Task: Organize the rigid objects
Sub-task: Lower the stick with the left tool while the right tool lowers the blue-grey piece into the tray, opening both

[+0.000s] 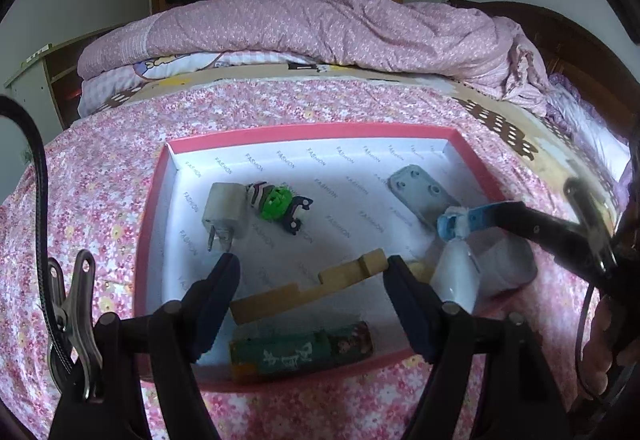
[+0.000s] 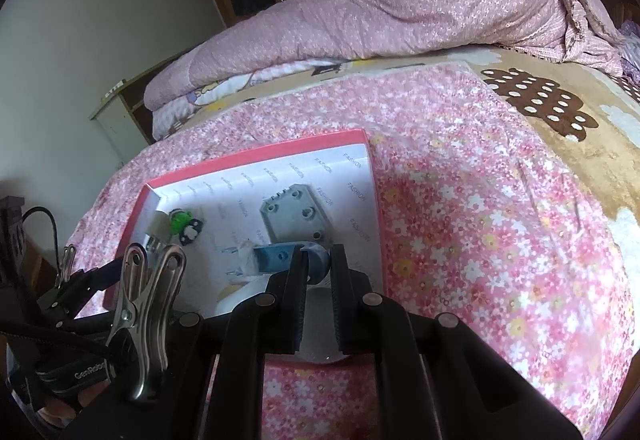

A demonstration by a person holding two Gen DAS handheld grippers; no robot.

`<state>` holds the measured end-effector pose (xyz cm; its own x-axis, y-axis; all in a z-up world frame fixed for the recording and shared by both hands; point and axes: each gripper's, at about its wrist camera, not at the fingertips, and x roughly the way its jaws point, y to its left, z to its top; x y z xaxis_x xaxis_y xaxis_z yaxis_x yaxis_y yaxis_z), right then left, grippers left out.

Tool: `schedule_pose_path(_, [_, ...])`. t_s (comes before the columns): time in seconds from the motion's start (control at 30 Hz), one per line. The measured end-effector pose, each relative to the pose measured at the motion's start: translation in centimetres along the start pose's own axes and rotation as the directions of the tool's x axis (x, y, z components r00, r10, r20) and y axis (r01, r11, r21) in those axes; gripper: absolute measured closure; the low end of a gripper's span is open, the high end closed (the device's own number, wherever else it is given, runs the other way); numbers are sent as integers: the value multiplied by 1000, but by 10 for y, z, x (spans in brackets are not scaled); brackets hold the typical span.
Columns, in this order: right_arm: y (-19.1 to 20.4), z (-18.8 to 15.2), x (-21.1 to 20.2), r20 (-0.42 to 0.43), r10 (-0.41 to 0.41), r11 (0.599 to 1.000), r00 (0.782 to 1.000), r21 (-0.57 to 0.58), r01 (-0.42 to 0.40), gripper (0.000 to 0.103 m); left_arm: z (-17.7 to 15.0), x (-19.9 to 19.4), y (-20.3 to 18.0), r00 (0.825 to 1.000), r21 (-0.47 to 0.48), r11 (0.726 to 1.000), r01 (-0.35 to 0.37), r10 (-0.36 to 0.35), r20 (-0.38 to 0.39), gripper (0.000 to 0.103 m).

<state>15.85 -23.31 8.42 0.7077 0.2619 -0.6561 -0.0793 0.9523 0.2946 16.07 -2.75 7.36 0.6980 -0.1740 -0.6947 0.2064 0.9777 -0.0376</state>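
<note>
Left wrist view: the left claw (image 1: 310, 272) stands wide apart with nothing pinched, poised over the near part of one pink box (image 1: 304, 129) on the bed. Between its fingers lies one wooden block (image 1: 308, 290), not touched as far as I can tell. At six o'clock from it lies one green tube (image 1: 300, 350) against the near wall. At eleven o'clock sits one white plug (image 1: 224, 214), and just beside that, one green toy (image 1: 278, 204). At one o'clock lies one grey plate (image 1: 420, 192) with screw holes. At three o'clock stand white blocks (image 1: 480, 272), two as far as I can tell, by the box's right rim.

The right claw (image 1: 472, 220) comes in from three o'clock, clamped tight on one blue clip (image 1: 450, 226), held above the white blocks.

Right wrist view shows the right claw's (image 2: 318, 260) fingers pressed onto the blue clip (image 2: 276, 258), with the plate (image 2: 296, 218) at twelve o'clock beyond it, the toy (image 2: 182, 222) at ten o'clock, and the box (image 2: 256, 152). The tube and wooden block show only in the left view. The flowered sheet (image 2: 480, 220) at three o'clock shows best in the right.
</note>
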Motion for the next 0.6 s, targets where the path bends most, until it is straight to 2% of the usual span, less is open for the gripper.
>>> schedule_pose_path(0.17, [-1, 0, 7, 0, -13, 1000, 1000, -8, 13, 91, -1, 11, -2, 1000, 3, 1000, -1, 1, -27, 25])
schedule_pose_path(0.6, [-2, 2, 12, -7, -12, 1000, 1000, -16, 12, 89, -4, 17, -7, 999, 14, 1000, -2, 2, -36, 25])
